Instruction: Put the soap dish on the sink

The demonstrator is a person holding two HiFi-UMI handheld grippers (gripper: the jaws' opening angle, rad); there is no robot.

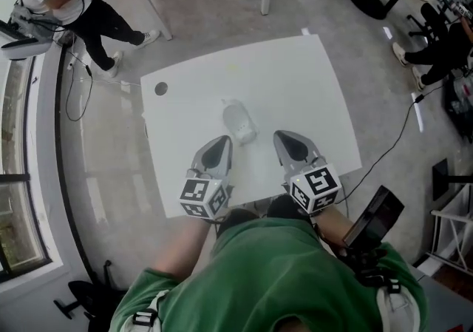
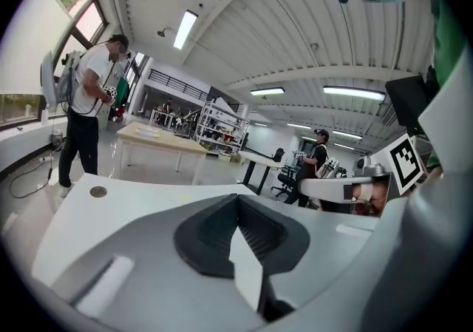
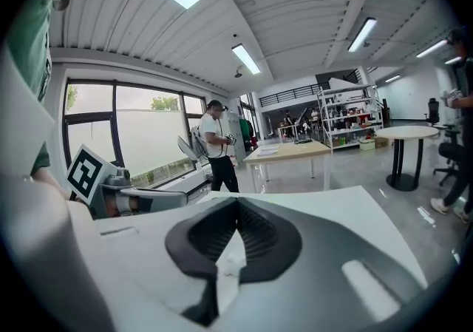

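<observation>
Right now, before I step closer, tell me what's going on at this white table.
A person in a green top holds two tools over the near edge of the white table. The left hand-held gripper and the right hand-held gripper are both shut and empty. A small white object, presumably the soap dish, lies on the table just beyond their tips, and neither holds it. No sink is in view.

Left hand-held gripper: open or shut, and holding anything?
Shut and empty: the left hand-held gripper shows its jaws meeting at the tips, nothing between.
</observation>
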